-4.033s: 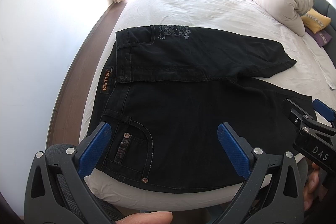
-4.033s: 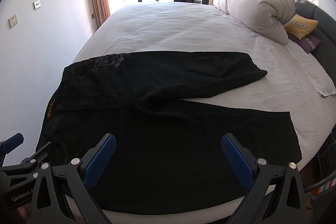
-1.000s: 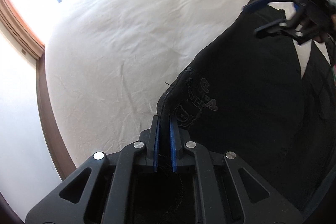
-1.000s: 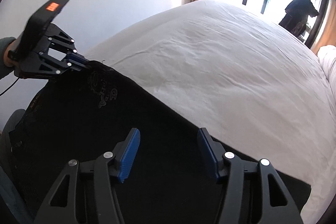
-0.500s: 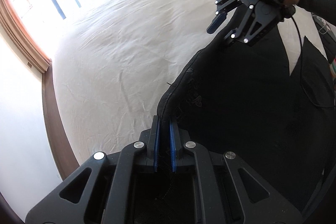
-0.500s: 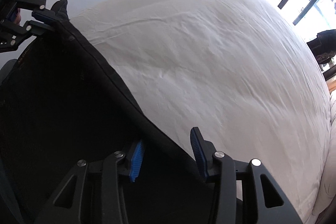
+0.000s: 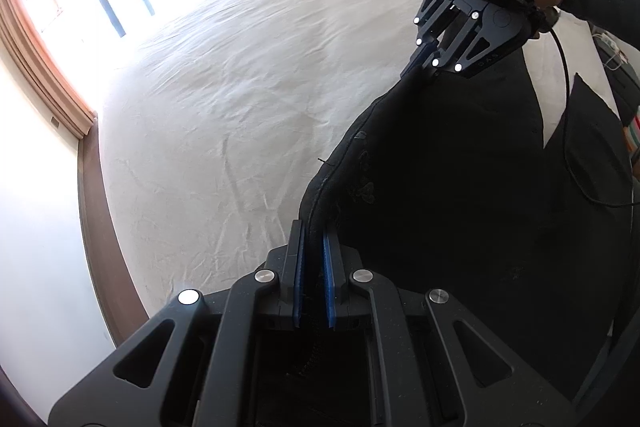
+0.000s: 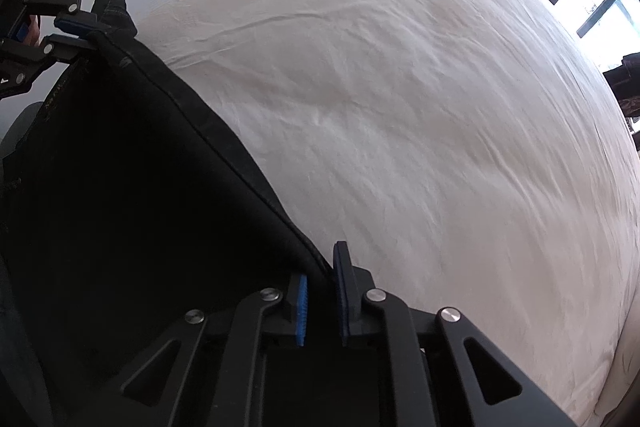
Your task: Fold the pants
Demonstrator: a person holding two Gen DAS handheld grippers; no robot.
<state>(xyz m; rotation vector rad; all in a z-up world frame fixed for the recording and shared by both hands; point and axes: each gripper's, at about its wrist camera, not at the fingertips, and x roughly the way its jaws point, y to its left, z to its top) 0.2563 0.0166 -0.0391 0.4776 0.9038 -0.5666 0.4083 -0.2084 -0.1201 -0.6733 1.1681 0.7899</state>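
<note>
White-sheeted bed (image 7: 224,99). Black pants (image 7: 460,187): far edge pinched in my left tool (image 7: 311,279) and right tool (image 8: 322,307), raised, presumably for folding lengthwise.

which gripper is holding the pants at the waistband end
The left gripper: it pinches the pants beside the embroidered pocket near the waist. The right gripper grips the same edge farther down the leg.

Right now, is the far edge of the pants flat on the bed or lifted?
Lifted. The left gripper and right gripper each pinch the pants' edge, which stretches taut above the sheet.
</note>
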